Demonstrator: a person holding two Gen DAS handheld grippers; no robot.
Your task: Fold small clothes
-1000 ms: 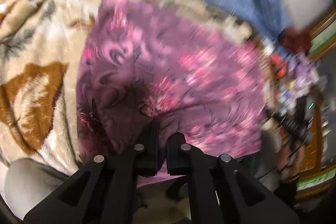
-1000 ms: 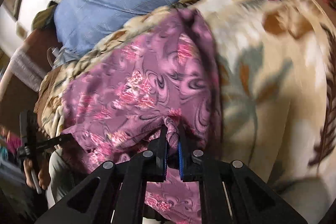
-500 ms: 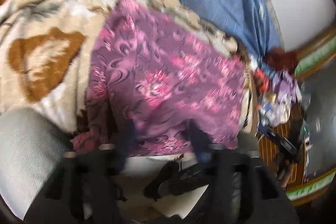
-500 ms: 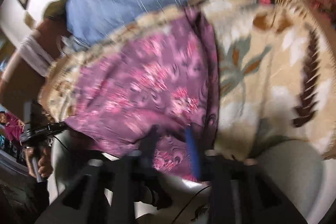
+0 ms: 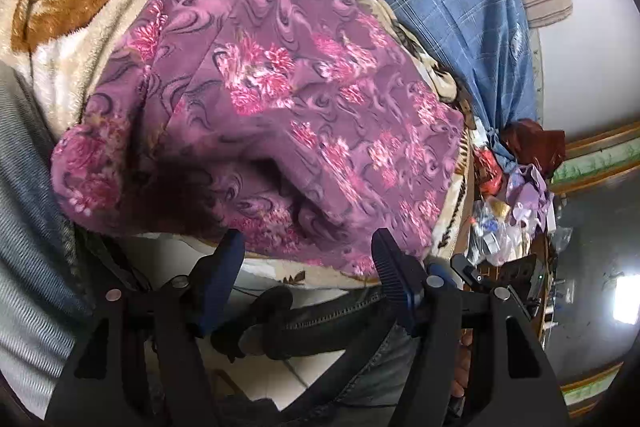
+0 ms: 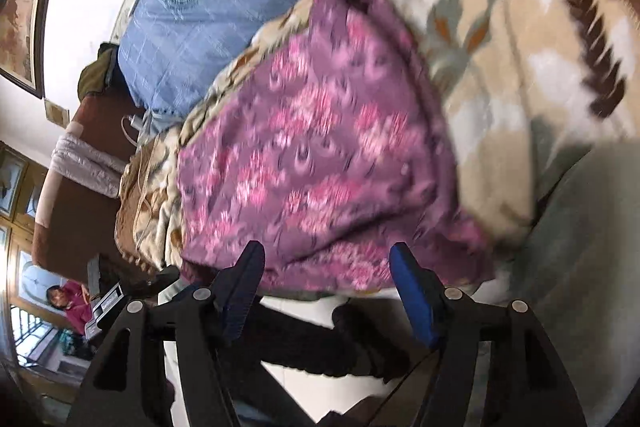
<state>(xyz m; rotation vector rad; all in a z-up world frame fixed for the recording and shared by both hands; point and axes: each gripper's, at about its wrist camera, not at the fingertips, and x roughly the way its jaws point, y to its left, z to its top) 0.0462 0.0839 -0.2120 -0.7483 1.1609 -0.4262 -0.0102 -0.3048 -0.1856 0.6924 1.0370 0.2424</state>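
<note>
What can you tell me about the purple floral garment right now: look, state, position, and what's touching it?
The purple floral garment is soft, textured cloth, mauve with pink flower clusters and dark swirls. It lies folded in layers on the cream and brown fleece blanket, with a diagonal fold edge across its top and its near edge rumpled and drooping over the blanket's front. The left gripper and right gripper are both open just short of that edge, neither holding it.
</note>
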